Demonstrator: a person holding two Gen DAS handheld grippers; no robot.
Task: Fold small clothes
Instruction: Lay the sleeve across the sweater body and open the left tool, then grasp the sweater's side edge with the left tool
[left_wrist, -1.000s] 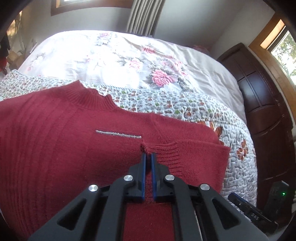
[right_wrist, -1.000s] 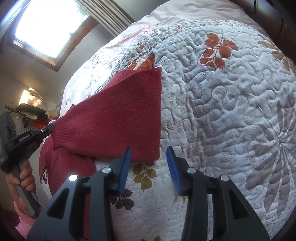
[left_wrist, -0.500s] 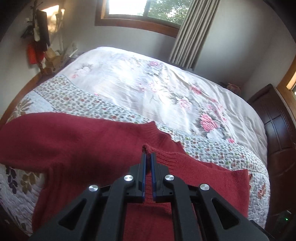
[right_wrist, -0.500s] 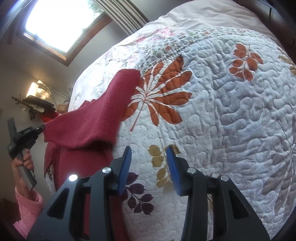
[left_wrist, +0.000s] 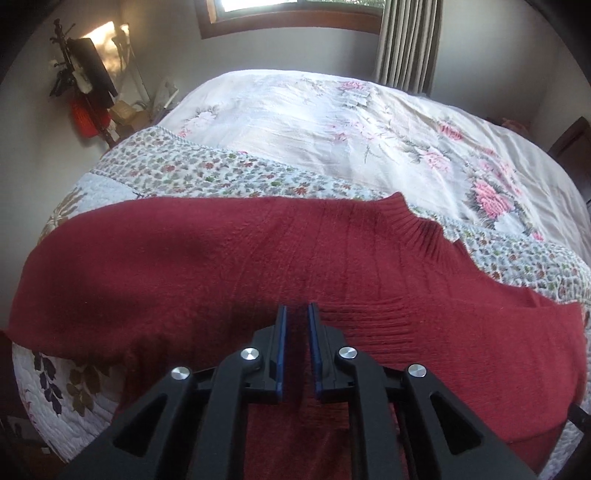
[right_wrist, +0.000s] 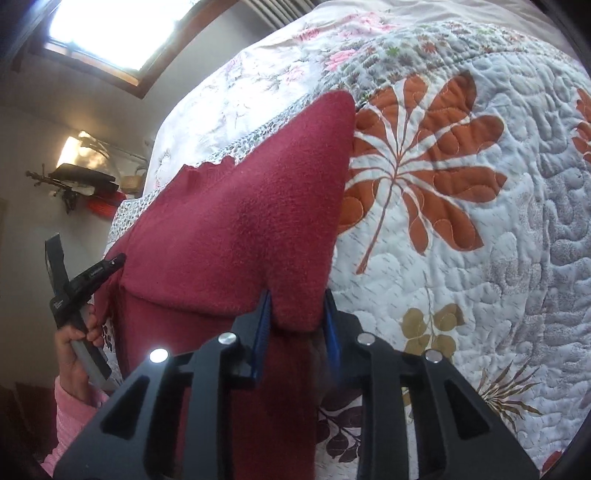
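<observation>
One red sweater (left_wrist: 229, 280) is lying on the bed's quilt (left_wrist: 221, 173), its long axis running side to side in the left wrist view, the ribbed collar (left_wrist: 417, 225) pointing toward the far floral sheet (left_wrist: 332, 110). A ribbed cuff (left_wrist: 373, 317) is resting on it. The left tongs (left_wrist: 295, 314) are hovering slightly apart, gripping nothing. The right tongs (right_wrist: 295, 302) are standing apart around a folded sweater corner, not yet squeezing it. One hand (right_wrist: 75, 350) is gripping the left handle.

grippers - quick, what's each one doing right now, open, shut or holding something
Left gripper: slightly open, over the red sweater, gripping nothing visible.
Right gripper: open, jaws on either side of a fold of the red sweater, not clamped.
</observation>
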